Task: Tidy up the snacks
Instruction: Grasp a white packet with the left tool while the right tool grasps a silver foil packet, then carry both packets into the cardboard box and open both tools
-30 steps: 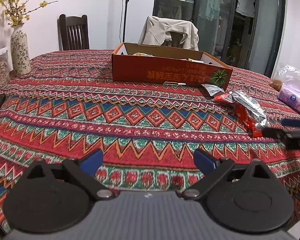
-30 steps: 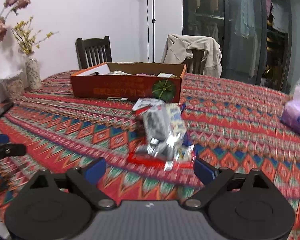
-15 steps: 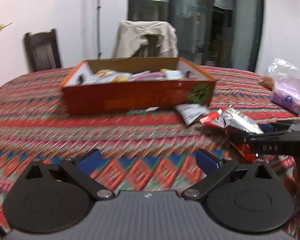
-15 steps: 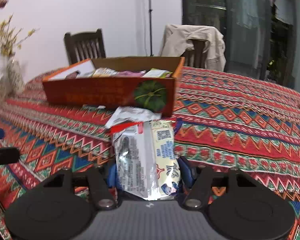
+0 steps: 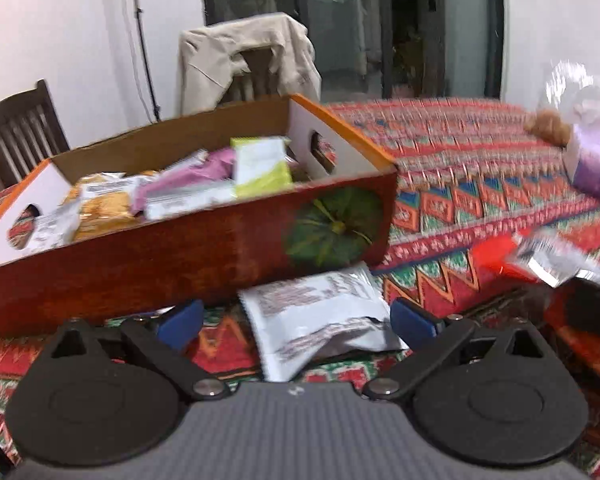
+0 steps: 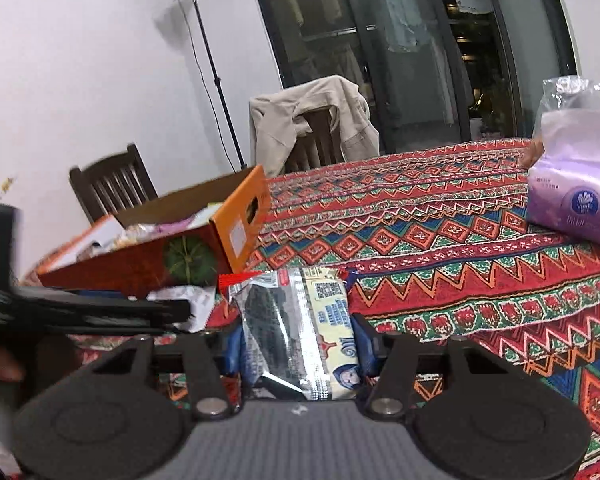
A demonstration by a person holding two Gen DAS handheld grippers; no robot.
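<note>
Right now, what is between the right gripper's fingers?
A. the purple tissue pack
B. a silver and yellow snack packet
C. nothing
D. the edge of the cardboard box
B: in the right wrist view the right gripper, whose jaws have just been closing, presses both blue pads against the silver and yellow snack packet.

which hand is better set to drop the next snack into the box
Right. The right gripper has just been closing and its pads press a silver snack packet, ready to carry to the cardboard box. The left gripper is open; the white packet between its fingers lies ungripped.
</note>
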